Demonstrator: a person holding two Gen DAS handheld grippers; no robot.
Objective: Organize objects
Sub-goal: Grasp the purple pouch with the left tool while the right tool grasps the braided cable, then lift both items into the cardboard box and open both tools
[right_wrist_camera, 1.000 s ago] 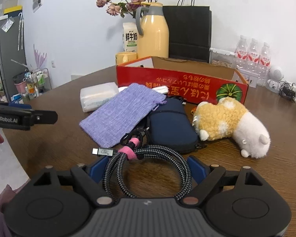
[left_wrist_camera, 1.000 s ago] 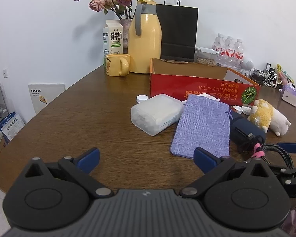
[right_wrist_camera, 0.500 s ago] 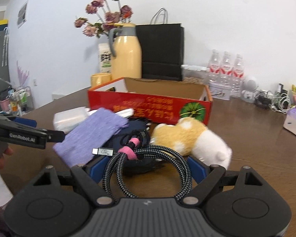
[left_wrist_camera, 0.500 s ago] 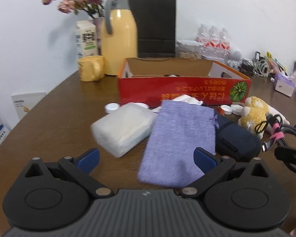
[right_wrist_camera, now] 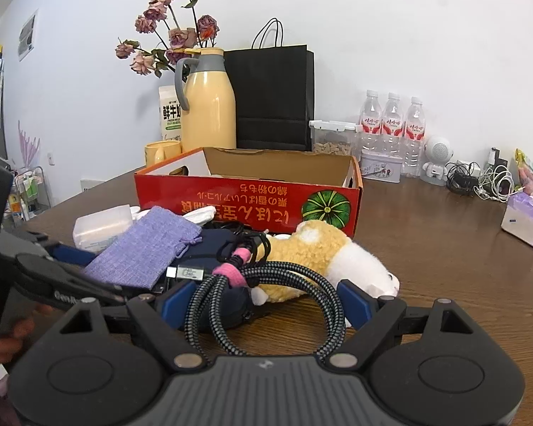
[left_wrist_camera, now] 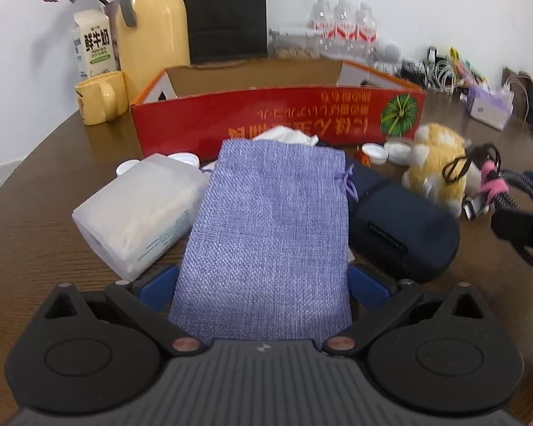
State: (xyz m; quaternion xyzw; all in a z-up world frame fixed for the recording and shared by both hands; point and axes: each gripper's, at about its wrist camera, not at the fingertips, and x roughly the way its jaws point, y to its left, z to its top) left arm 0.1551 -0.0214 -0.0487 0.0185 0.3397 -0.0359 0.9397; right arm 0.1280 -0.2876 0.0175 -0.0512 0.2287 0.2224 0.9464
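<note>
**Meanwhile, both grippers worked in front of the red box**

Meanwhile the left gripper (left_wrist_camera: 261,289) had its jaws spread wide on either side of the purple pouch (left_wrist_camera: 270,220), not pinching it. The right gripper (right_wrist_camera: 268,300) gripped a coiled braided cable (right_wrist_camera: 302,280). The milk carton (left_wrist_camera: 96,46) read "鲜牛奶". Three water bottles (right_wrist_camera: 392,124) stood behind the red box (right_wrist_camera: 248,198), whose print was upside down. The left gripper's arm showed "Gen".

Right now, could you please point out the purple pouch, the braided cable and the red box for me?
purple pouch (left_wrist_camera: 270,220): left wrist view, middle of its woven face.
braided cable (right_wrist_camera: 323,284): right wrist view, right side of the coil.
red box (right_wrist_camera: 231,195): right wrist view, its printed front wall.
</note>
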